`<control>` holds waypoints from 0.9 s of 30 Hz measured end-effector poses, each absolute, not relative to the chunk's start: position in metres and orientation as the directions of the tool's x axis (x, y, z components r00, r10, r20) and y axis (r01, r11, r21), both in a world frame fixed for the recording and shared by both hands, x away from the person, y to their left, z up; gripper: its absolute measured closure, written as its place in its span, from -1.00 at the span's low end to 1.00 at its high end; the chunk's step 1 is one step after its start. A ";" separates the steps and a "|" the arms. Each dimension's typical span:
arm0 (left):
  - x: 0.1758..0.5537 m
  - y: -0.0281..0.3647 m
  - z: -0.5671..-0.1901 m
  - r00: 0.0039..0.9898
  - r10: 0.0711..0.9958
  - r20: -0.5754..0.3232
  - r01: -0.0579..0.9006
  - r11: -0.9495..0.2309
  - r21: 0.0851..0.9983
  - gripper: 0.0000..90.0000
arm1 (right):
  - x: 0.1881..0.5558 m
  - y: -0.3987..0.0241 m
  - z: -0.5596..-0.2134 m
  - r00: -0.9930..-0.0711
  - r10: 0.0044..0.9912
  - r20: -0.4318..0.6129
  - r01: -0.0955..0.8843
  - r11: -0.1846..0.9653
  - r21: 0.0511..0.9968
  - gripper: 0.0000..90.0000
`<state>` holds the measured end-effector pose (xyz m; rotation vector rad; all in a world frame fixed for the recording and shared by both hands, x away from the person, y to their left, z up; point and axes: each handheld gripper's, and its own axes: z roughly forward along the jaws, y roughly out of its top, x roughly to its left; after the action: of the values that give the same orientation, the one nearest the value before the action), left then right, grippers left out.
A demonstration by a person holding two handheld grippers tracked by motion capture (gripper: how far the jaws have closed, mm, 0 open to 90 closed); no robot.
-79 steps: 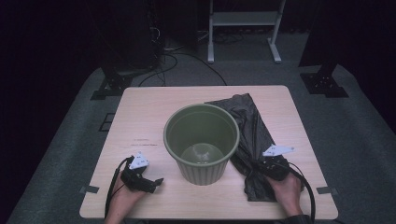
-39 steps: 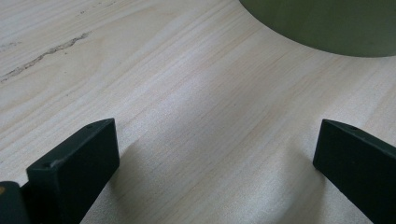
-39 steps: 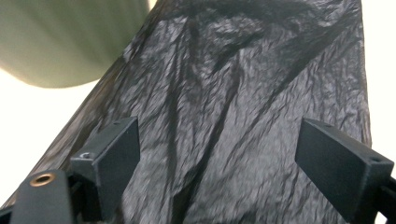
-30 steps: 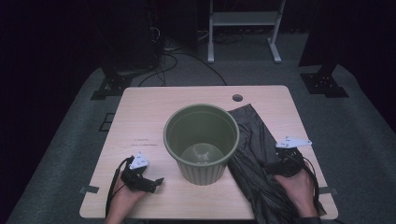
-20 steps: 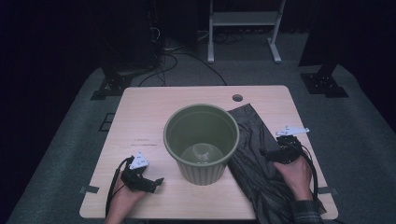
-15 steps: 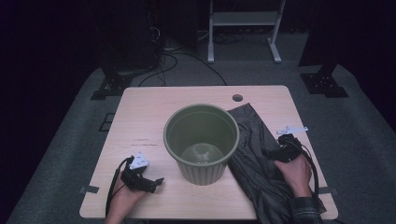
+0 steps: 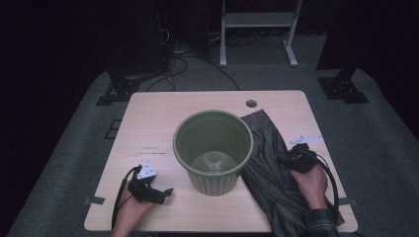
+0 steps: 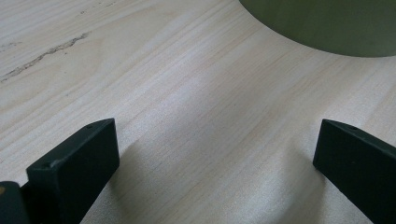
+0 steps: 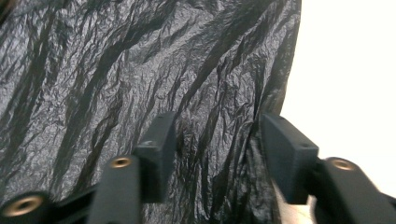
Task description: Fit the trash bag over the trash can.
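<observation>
Since the crinkled black plastic bag (image 9: 140, 70) looks thin, light and slippery, its edge fold is best pinched by the right gripper (image 9: 217, 140), whose half-closed jaws, just closing, straddle it unpressed, while the left gripper (image 8: 210, 163) is held wide over the pale wooden surface (image 8: 187, 93).

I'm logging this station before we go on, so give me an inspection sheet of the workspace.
Surface: table, pale wood, a round hole near its far edge.
Job's things: green bin upright at the centre, nothing seen inside; black bag lying flat to its right.
Clutter: nothing seen.
Grippers: left gripper open over bare wood; right gripper on the bag's edge, its jaws have just been closing, bag between the fingers, a gap left.
Cables: one trailing from each gripper.
Surroundings: grey carpet, dark stands, white frame behind.
</observation>
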<state>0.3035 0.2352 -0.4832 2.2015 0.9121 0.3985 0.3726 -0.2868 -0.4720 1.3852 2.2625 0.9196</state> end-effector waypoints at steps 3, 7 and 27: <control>0.303 0.235 -0.483 0.704 0.711 0.012 0.492 -0.499 0.713 -1.00 | 0.371 -0.281 -0.471 -0.502 0.861 0.077 0.666 0.328 0.671 0.22; 0.303 0.235 -0.483 0.703 0.711 0.012 0.492 -0.499 0.713 -1.00 | 0.370 -0.273 -0.470 -0.535 0.832 0.144 0.676 0.320 0.663 0.08; 0.303 0.235 -0.483 0.703 0.711 0.012 0.492 -0.499 0.713 -1.00 | 0.363 -0.230 -0.474 -0.613 0.754 0.237 0.665 0.331 0.669 -0.73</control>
<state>0.3035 0.2353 -0.4832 2.2017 0.9119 0.3984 0.3633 -0.2304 -0.4744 1.3211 2.4659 1.1513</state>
